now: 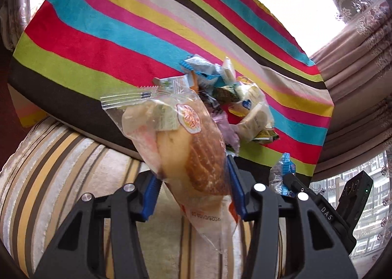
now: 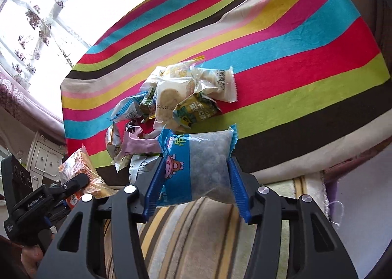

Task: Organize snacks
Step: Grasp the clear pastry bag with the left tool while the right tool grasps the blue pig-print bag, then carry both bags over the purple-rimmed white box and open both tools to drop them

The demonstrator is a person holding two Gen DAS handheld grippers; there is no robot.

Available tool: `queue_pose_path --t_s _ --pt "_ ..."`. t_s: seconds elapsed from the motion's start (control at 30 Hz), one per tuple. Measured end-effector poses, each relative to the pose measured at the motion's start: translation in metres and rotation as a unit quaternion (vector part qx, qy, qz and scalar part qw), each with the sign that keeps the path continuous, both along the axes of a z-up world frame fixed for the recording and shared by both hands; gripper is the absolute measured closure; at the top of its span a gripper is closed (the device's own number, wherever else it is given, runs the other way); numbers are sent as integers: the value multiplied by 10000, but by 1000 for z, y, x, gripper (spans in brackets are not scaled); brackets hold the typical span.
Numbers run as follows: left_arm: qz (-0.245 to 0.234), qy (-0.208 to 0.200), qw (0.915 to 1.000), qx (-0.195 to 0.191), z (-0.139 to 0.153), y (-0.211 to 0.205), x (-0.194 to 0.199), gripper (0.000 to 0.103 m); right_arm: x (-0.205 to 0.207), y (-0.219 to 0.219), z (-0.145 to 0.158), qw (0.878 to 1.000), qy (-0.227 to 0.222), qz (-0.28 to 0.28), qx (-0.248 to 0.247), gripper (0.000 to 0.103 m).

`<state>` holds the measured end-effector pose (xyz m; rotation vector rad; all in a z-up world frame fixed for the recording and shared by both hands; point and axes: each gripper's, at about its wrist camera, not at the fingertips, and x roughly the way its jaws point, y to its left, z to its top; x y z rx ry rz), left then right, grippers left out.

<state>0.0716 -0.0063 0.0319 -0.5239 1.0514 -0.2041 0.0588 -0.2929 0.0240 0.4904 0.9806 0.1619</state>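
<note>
In the left wrist view my left gripper (image 1: 193,178) is shut on a clear bag of bread (image 1: 181,141), held up off the striped cloth (image 1: 98,41). In the right wrist view my right gripper (image 2: 196,176) is shut on a blue and clear snack packet (image 2: 198,168), its blue pads (image 2: 155,185) pressing both sides. A heap of small wrapped snacks (image 2: 176,100) lies on the cloth just beyond both grippers; the same snack pile (image 1: 230,97) shows in the left wrist view. The right gripper (image 1: 306,195) with its packet appears at the lower right of the left view.
The striped cloth (image 2: 294,46) covers a raised surface, and below its edge lies a beige striped cushion (image 1: 61,163). Curtains (image 1: 362,41) and a bright window stand to one side. A white cabinet (image 2: 46,158) is at the far left of the right view.
</note>
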Motion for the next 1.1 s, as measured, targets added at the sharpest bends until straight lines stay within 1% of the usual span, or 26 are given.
queue_pose_path --t_s 0.1,0.17,0.3,0.37,0.5,0.63,0.8,0.97,1.03,1.07,1.1 --pt "-381 -152 9991 -54 12 -31 -2 53 -19 -26 6 9997 -80 -241 16 52" --pt "-701 -203 9973 -59 16 -58 -4 53 -32 -46 8 9991 -106 -421 -5 52" --pt "-1387 -165 9902 -58 14 -122 -11 53 -59 -89 10 9961 -157 -864 -64 52" --pt "-1726 -136 9849 -20 11 -154 -13 53 -72 -111 6 9938 -121 -1101 -96 52" --pt "-2375 -132 9712 117 6 -213 -21 53 -95 -154 -9 9876 6 -1569 -75 52" --pt "-2875 -117 9572 310 -4 -263 -25 53 -116 -193 -26 9796 126 -2005 -80 52" --pt "-3345 -23 9411 487 -19 -308 -33 53 -136 -226 -43 9695 296 -2433 -99 52" --pt "-3762 61 9245 609 -32 -340 -44 53 -150 -248 -57 9611 453 -2717 -200 51" --pt "-3828 159 9217 609 -37 -346 -43 51 -154 -253 -60 9577 525 -2815 -275 50" --pt "-3846 173 9209 610 -38 -346 -42 49 -154 -257 -62 9559 557 -2868 -297 49" --pt "-3858 172 9205 599 -37 -348 -41 39 -155 -258 -64 9535 606 -2933 -339 46"
